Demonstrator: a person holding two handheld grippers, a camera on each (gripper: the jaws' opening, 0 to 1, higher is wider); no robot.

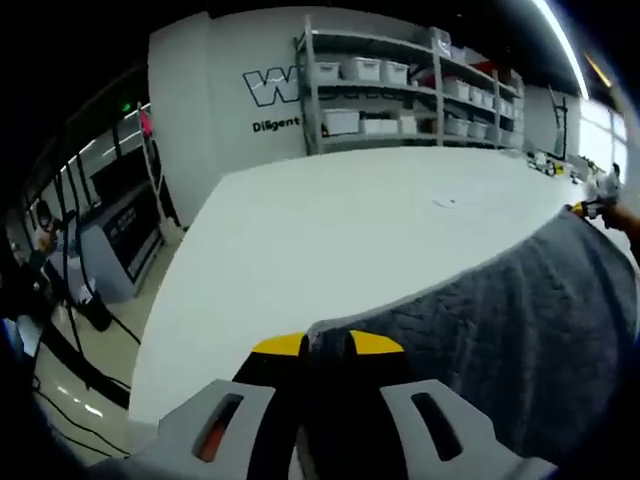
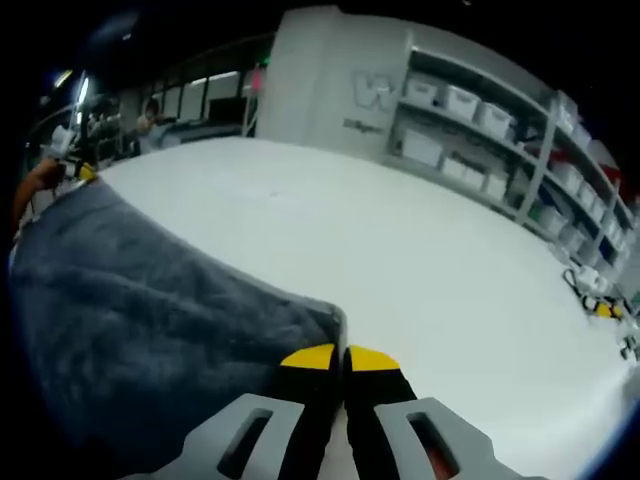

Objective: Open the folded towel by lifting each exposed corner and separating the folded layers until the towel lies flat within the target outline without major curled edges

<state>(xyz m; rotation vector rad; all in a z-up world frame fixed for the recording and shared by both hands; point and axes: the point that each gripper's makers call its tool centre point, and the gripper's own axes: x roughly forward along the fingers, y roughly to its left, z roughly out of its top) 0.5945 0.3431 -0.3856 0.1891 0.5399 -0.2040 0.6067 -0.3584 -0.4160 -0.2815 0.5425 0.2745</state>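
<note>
A dark grey quilted towel hangs stretched between both grippers above the white table. My left gripper is shut on one corner, the cloth pinched between its yellow-tipped jaws. The towel's top edge runs up and to the right to my right gripper, held by a hand. In the right gripper view the towel spreads to the left, and my right gripper is shut on its near corner. The left gripper shows at the far end of that edge.
The white table is wide and bare beyond the towel. Small tools lie near its right edge. Shelves with white bins stand against the back wall. Cables and a stand are on the floor to the left.
</note>
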